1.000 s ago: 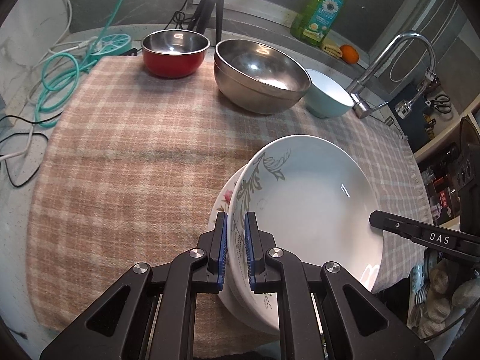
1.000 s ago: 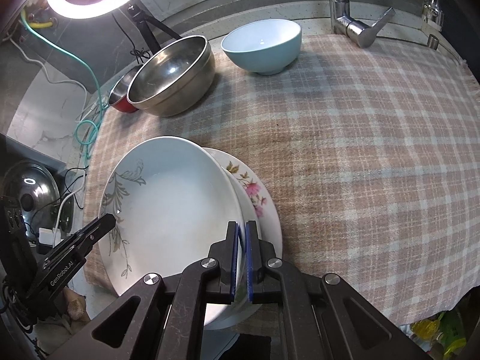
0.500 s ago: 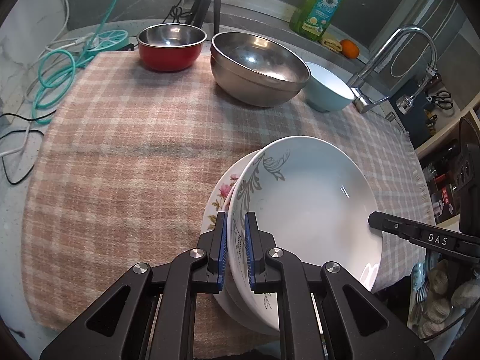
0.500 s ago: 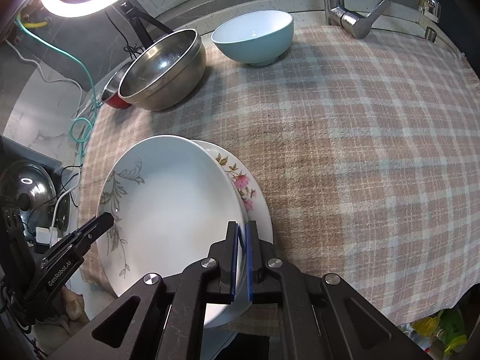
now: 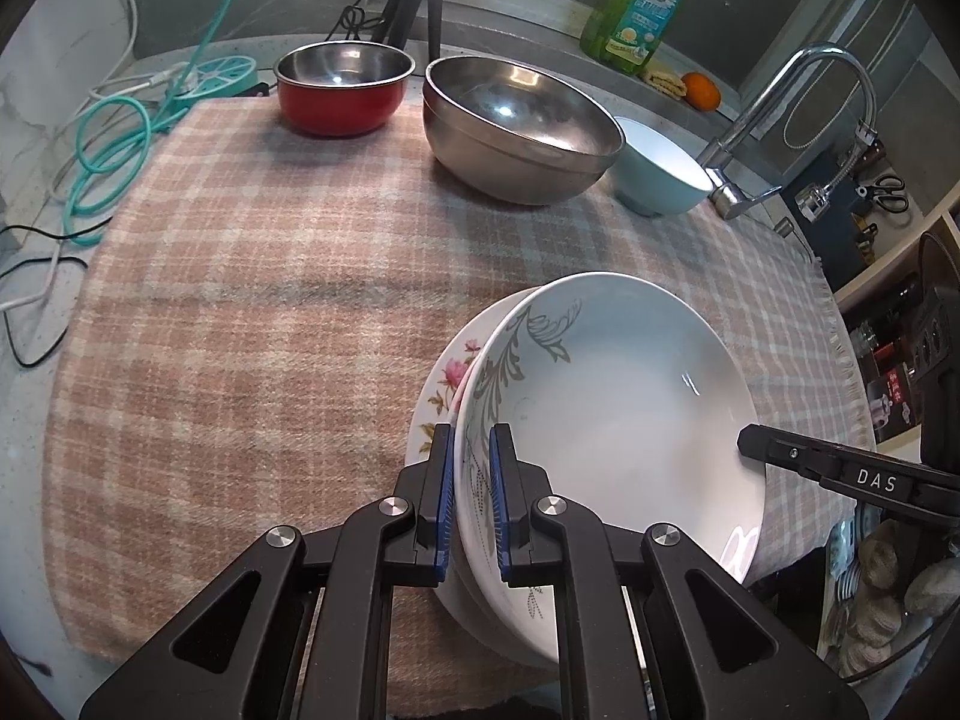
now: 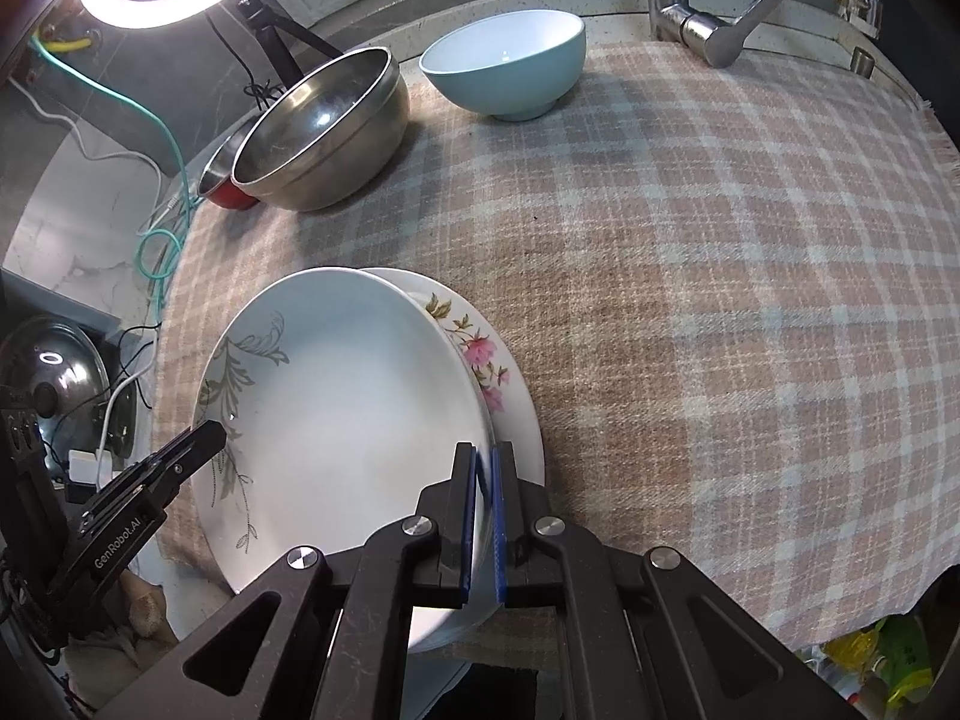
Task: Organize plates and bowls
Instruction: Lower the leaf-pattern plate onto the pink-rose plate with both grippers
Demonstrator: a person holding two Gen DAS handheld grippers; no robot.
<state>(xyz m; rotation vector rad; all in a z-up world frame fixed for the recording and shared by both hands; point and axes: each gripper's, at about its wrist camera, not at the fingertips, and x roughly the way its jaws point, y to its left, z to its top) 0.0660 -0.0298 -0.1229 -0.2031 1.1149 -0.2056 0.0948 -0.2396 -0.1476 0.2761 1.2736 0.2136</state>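
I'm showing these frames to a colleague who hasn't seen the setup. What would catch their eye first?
The white leaf-patterned plate, at the near edge of the plaid cloth, gripped on opposite rims by the left gripper and right gripper, with a pink-flowered plate beneath. Behind stand a large steel bowl, a red bowl and a light blue bowl.
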